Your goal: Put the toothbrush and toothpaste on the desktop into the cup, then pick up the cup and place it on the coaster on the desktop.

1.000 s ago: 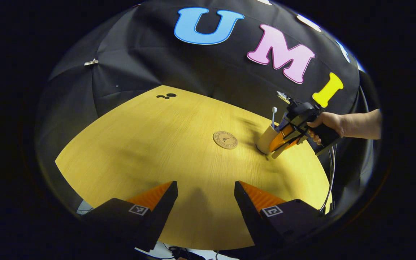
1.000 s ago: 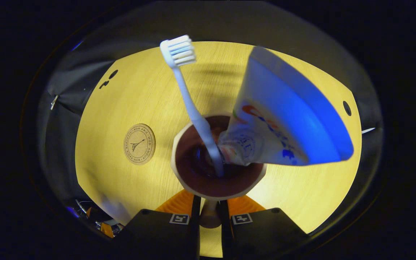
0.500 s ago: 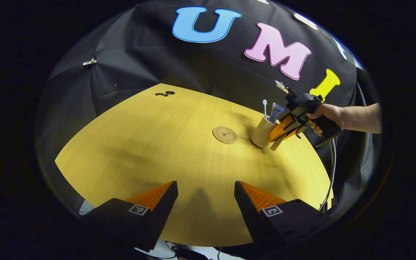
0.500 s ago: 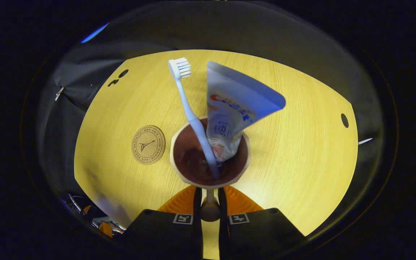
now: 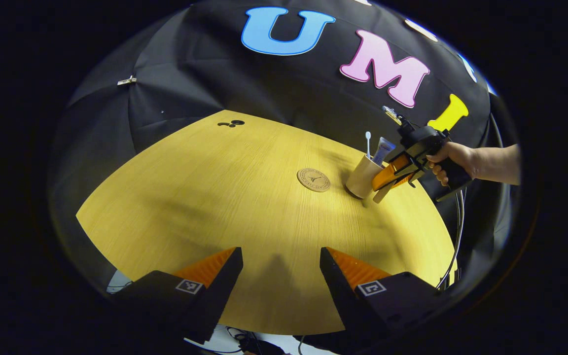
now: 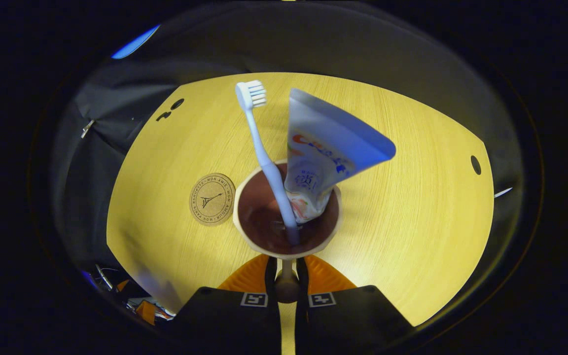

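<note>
Cup (image 6: pixel 288 246): holds toothbrush (image 6: pixel 264 158) and toothpaste tube (image 6: pixel 323 158); handle pinched by right gripper (image 6: pixel 286 283), beside coaster (image 6: pixel 212 199) for transfer. Left gripper (image 5: pixel 280 268) agape, idle.

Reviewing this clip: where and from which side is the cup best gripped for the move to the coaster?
By its handle, from the side away from the coaster, as the right gripper does: the cup is wide, and the toothbrush and toothpaste crowd its mouth.
</note>
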